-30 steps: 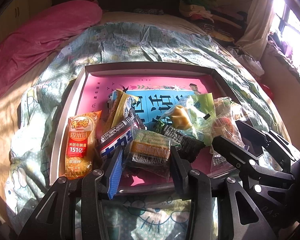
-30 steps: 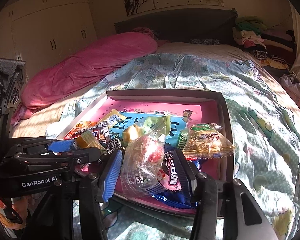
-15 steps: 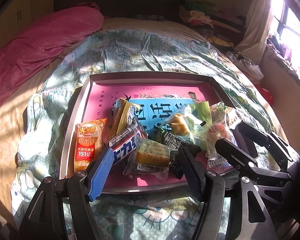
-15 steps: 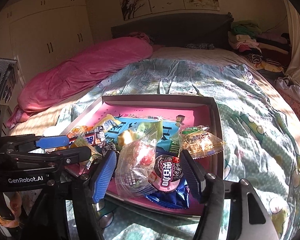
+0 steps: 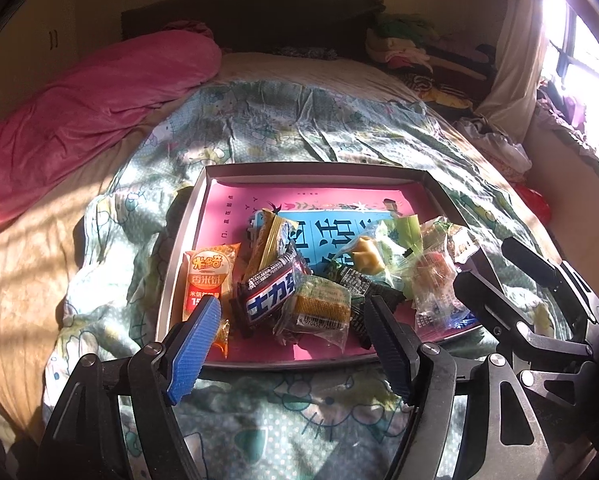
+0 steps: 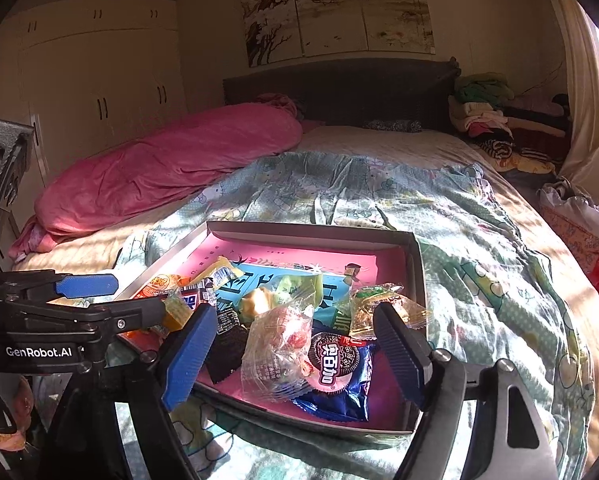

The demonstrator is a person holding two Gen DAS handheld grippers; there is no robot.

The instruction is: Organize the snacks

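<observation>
A shallow grey box with a pink and blue lining lies on the bed and holds several snack packets. In the left wrist view I see an orange rice cracker pack, a dark Snickers bar and a clear-wrapped wafer. In the right wrist view a clear candy bag and a blue Oreo pack lie at the box's near edge. My left gripper is open and empty, just short of the box. My right gripper is open and empty over the near packets.
The box sits on a green cartoon-print quilt. A pink duvet lies along the left. Clothes are piled at the headboard. The bed's right edge drops to a cluttered floor.
Both grippers have opened wide and drawn back and up from the box. The wafer and the candy bag now lie free of the fingers.
</observation>
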